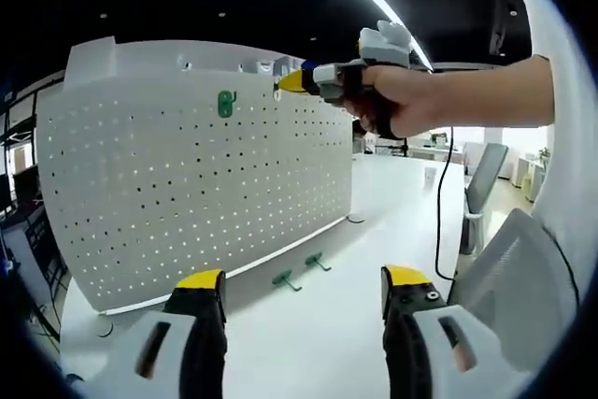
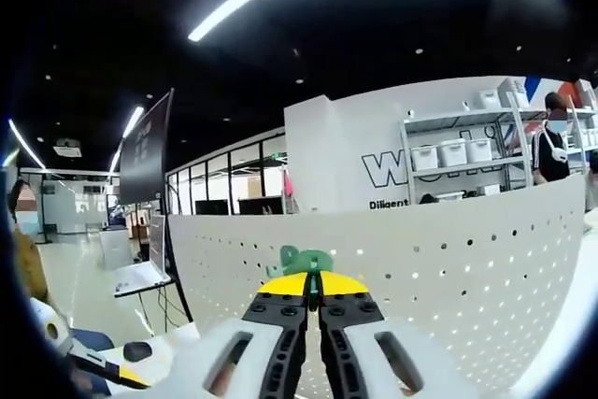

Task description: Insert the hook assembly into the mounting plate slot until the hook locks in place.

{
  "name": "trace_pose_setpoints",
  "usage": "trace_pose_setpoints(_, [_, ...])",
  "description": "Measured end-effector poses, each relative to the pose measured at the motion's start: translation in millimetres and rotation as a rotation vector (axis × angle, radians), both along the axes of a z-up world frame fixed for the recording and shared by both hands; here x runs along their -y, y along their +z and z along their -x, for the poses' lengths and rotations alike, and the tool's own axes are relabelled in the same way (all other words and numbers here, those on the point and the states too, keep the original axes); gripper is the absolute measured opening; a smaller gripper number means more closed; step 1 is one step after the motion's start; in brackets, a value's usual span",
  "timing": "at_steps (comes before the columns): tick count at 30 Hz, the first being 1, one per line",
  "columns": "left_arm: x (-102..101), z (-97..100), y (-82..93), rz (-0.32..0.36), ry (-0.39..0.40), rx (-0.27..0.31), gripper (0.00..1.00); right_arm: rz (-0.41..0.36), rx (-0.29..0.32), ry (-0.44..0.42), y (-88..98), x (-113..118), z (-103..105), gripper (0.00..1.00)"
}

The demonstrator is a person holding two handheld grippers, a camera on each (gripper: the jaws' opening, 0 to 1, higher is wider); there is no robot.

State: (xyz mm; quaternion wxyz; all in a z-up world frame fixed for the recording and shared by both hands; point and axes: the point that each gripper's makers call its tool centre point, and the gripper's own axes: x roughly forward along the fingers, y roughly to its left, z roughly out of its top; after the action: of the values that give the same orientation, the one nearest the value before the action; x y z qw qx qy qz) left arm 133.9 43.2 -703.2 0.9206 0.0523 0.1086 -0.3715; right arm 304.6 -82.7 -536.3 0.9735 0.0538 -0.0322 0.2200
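Right gripper (image 2: 313, 289) (closed) holds green hook (image 2: 301, 260).

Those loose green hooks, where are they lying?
In the left gripper view, two green hooks lie on the white table, just in front of the pegboard foot, beyond the gap between that gripper's jaws.

Left gripper view: low over the surface (image 1: 392, 221), facing the pegboard (image 1: 196, 184) ahead of its tongs (image 1: 304, 296), at moderate range.
Right gripper view: close, level with the pegboard's (image 2: 448, 259) upper edge just past its tongs (image 2: 313, 289).
Shared: the pegboard.
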Motion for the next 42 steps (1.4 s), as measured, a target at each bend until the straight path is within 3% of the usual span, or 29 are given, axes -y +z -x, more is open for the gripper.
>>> trace_pose_setpoints(30, [-7.3, 3.0, -15.2, -0.026, -0.011, -0.057, 0.70, 0.065, 0.010, -0.055, 0.2, -3.6, -38.3, 0.00])
trace_pose_setpoints(42, [-9.1, 3.7, -21.0, -0.023, -0.001, -0.076, 0.70, 0.092, 0.004, -0.067, -5.6, -4.7, -43.6, 0.00])
